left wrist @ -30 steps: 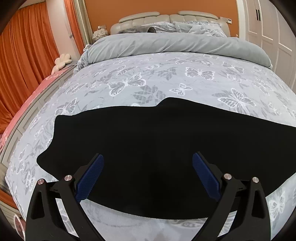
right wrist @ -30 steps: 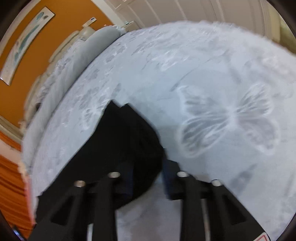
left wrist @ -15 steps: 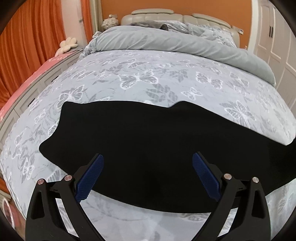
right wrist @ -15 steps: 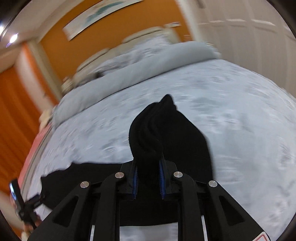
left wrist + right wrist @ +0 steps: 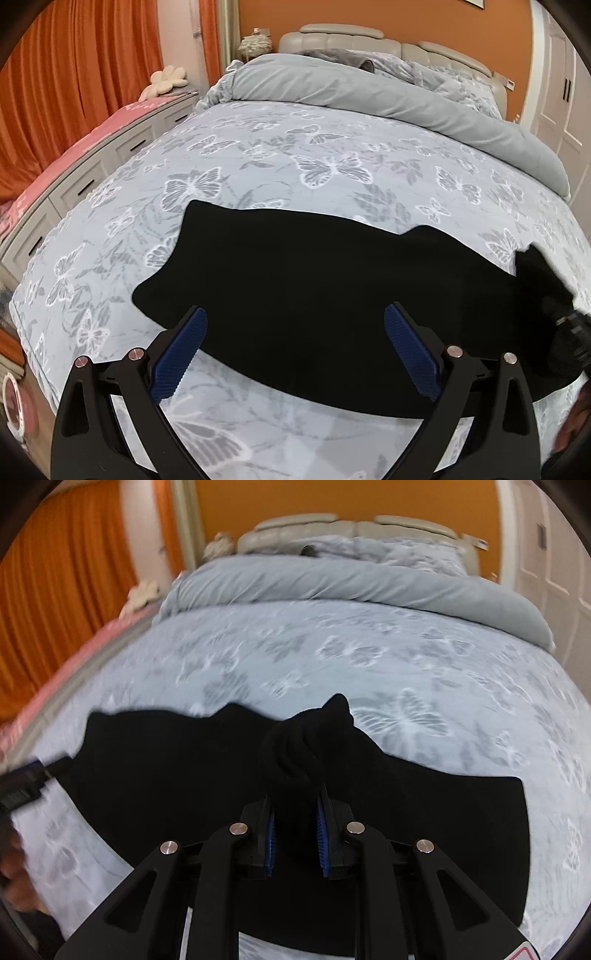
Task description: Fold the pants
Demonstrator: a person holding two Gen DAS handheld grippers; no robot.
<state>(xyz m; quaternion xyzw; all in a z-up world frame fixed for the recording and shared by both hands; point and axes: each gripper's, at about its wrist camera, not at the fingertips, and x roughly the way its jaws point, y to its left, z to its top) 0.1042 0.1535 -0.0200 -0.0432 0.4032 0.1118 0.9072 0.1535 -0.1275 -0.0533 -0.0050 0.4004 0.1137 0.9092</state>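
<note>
Black pants [image 5: 314,280] lie spread across the butterfly-print bed cover. My left gripper [image 5: 295,343] is open, its blue pads [image 5: 177,350] wide apart just above the near edge of the pants, holding nothing. My right gripper [image 5: 295,827] is shut on a bunched end of the pants [image 5: 306,746] and holds it lifted over the rest of the fabric [image 5: 424,830]. The right gripper also shows at the right edge of the left wrist view [image 5: 569,325], with the raised cloth. The left gripper shows at the left edge of the right wrist view [image 5: 26,786].
A grey rolled duvet [image 5: 369,96] and pillows lie at the head of the bed by a beige headboard [image 5: 351,37]. A pink-topped drawer bench [image 5: 74,155] and orange curtains [image 5: 74,74] are on the left. White wardrobe doors [image 5: 565,92] stand on the right.
My right gripper closed on the pant end, lifted it and carried it left over the pants. My left gripper stayed open and its view turned right, toward the pants' waist end.
</note>
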